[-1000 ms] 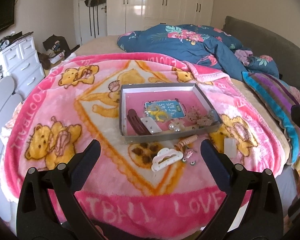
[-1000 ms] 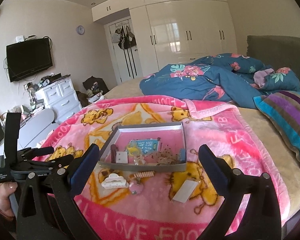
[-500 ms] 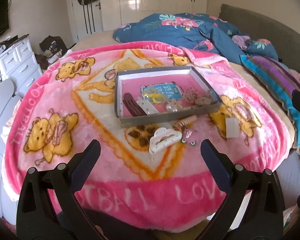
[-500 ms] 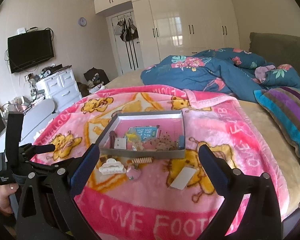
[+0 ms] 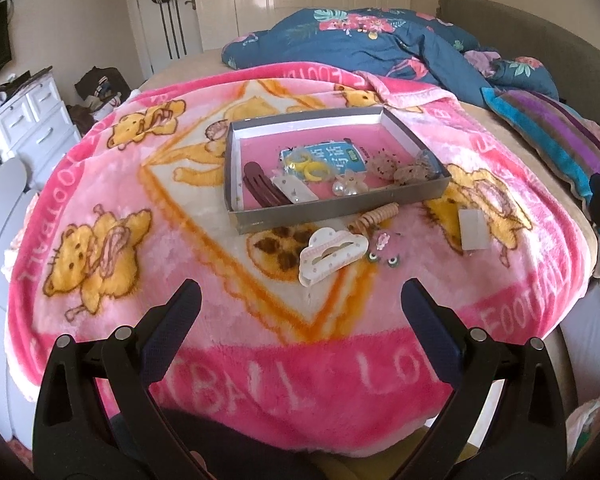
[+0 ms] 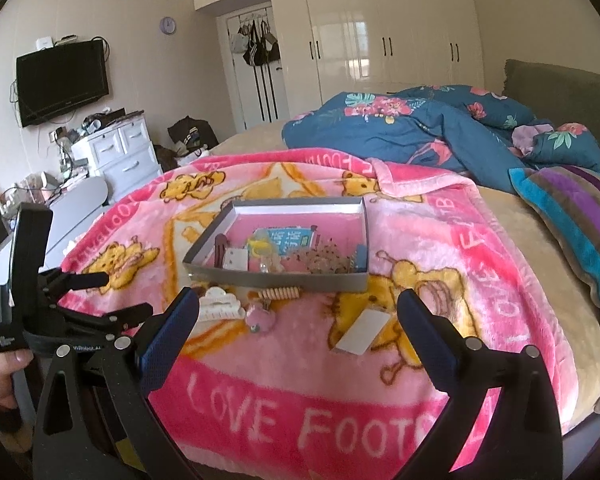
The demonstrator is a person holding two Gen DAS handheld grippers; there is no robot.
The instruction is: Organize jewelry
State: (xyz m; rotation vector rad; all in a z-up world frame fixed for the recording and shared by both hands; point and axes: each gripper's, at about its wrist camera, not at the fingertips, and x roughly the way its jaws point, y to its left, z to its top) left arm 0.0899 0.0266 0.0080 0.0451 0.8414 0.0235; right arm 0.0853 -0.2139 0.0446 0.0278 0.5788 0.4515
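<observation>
A grey shallow box (image 5: 340, 210) (image 6: 276, 278) with a pink floor sits on the pink blanket and holds a dark red clip (image 5: 260, 188), yellow rings (image 5: 310, 166) and other small pieces. In front of it lie a white claw clip (image 5: 332, 254) (image 6: 222, 306), a beige spiral hair tie (image 5: 374, 216) (image 6: 280, 293), small green earrings (image 5: 382, 259) and a white card (image 5: 474, 230) (image 6: 362, 332). My left gripper (image 5: 302, 300) is open and empty, above the blanket short of the claw clip. My right gripper (image 6: 298, 308) is open and empty, to the right of the left one.
The pink bear blanket (image 5: 140, 208) covers the bed's near end. A blue floral duvet (image 5: 380, 40) and a striped pillow (image 5: 552, 132) lie behind and right. White drawers (image 6: 120, 152) and a wall TV (image 6: 62, 80) stand left. The left gripper's body (image 6: 40, 304) shows in the right wrist view.
Both grippers have moved forward and tilted down toward the blanket; the box and loose pieces sit lower and larger in view. Nothing was taken hold of.
</observation>
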